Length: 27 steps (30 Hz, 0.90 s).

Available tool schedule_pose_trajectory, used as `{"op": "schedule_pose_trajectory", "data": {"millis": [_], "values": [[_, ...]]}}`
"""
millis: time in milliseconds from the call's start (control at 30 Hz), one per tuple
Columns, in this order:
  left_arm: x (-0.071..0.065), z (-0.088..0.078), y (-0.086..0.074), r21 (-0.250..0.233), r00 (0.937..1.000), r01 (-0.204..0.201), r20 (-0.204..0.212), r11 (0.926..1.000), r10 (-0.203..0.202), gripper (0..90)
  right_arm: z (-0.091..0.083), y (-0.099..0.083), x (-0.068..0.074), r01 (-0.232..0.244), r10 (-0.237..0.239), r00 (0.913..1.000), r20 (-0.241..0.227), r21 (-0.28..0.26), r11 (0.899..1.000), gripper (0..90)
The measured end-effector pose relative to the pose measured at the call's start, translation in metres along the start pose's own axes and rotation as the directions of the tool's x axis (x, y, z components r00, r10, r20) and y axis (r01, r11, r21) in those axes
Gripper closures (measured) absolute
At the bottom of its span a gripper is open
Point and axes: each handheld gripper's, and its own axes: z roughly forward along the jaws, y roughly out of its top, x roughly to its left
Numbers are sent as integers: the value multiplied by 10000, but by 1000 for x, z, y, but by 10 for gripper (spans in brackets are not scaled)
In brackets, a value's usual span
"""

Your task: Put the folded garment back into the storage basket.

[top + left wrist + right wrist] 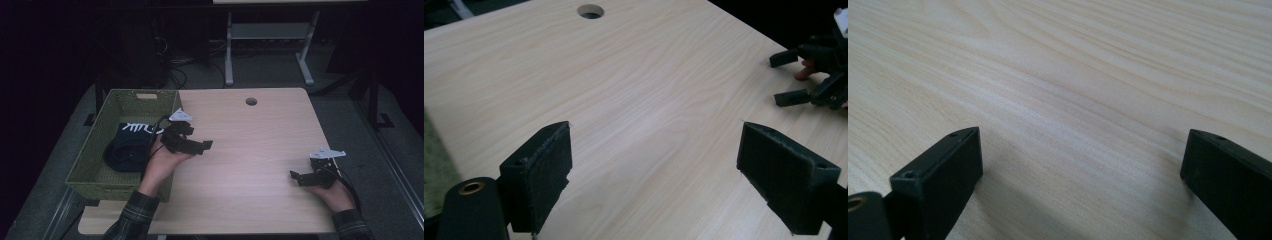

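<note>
A dark folded garment (126,148) with white print lies inside a green woven basket (88,150) at the table's left edge. My left gripper (200,139) hovers just right of the basket, over the light wooden table (250,145). In the left gripper view my left gripper (653,140) is open, with bare wood between its pads. My right gripper (296,178) sits low near the front right of the table. It is open too, jaws wide over bare wood in the right gripper view (1080,140). The left gripper view also shows my right gripper (777,80) farther off.
A round cable hole (251,101) sits near the table's far edge. Beyond the table, the white legs of another desk (229,60) and cables (175,65) stand on the dark floor. Bare wood stretches between the two grippers.
</note>
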Motion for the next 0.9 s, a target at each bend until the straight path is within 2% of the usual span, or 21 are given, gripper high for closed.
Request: {"op": "schedule_pose_trajectory", "data": {"millis": [233, 367, 433, 600, 867, 900], "values": [[-18, 23, -14, -29, 9997, -248, 44, 9997, 248, 137, 0, 0, 0, -4, 4, 10000, 0, 4, 10000, 27], [-26, 35, -26, 157, 9989, -458, 66, 9988, 457, 137, 0, 0, 0, 2, -2, 10000, 1, 7, 10000, 27], [-29, 41, -32, 193, 9990, -424, 127, 9989, 421, 137, 0, 0, 0, 3, -3, 10000, -1, 8, 10000, 27], [-33, 54, -45, 419, 9978, -670, 50, 9969, 668, 137, 0, 0, 0, 2, -2, 10000, 1, 6, 10000, 27], [-32, 74, -65, 859, 9982, -595, -4, 9945, 598, 136, 0, 0, 0, 12, -12, 10000, 2, -1, 10000, 27], [-31, 76, -67, 912, 9973, -712, -86, 9933, 723, 136, 0, 0, 0, 6, -6, 10000, 1, 1, 10000, 27]]}}
